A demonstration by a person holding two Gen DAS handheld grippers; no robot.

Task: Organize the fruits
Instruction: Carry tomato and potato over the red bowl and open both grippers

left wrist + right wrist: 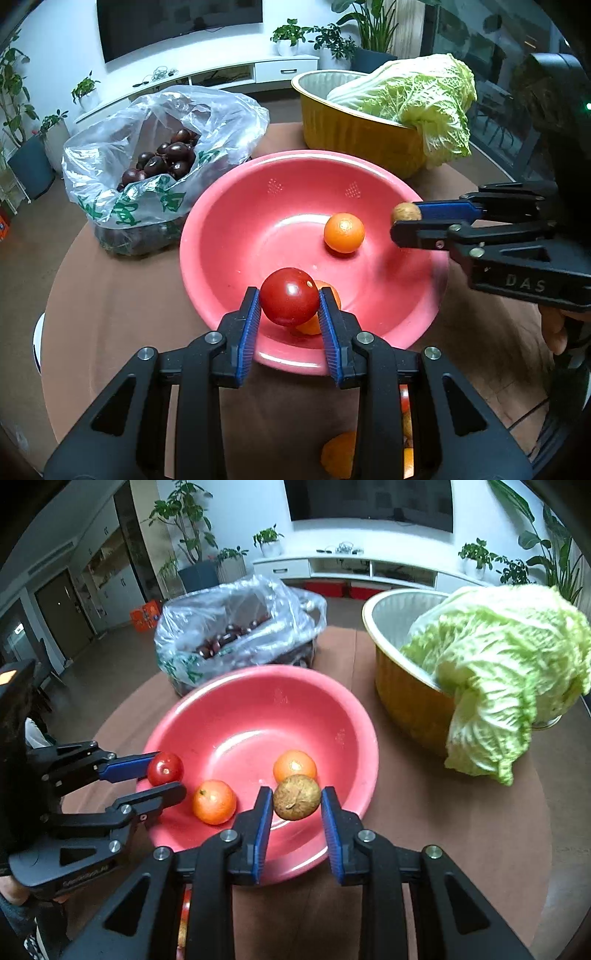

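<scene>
The left tool (289, 306) is clamped on a smooth, glossy red tomato (289, 297), its ribbed blue pads pressed to the round skin on either side. The tomato hangs just above the near rim of a wide, shallow pink plastic basin (236, 206), whose wall carries two small patches of drain holes. Directly under and behind the tomato, half hidden by it, lies a matte orange tangerine (325, 295); a second tangerine (344, 233) sits farther ahead and to the right on the basin floor.

The right tool (296, 805) is closed on a small, rough, brownish round fruit (296, 796) with a dull, speckled skin, held over the basin's near edge. Just beyond it rests one tangerine (294, 765), and to its left the other tangerine (214, 802), dimpled with a small green stem mark. In this view the left tool (168, 775) comes in from the left, the tomato (165, 768) between its fingers at the basin's rim.

Ahead and to the left of both tools, a crinkled clear plastic bag (110, 162) with green print holds dark, shiny grapes (162, 158). Ahead and to the right stands a gold foil tub (354, 129) with fluted walls, a frilly pale green napa cabbage (417, 99) drooping over its edge. All stand on a round brown desk (110, 302).
</scene>
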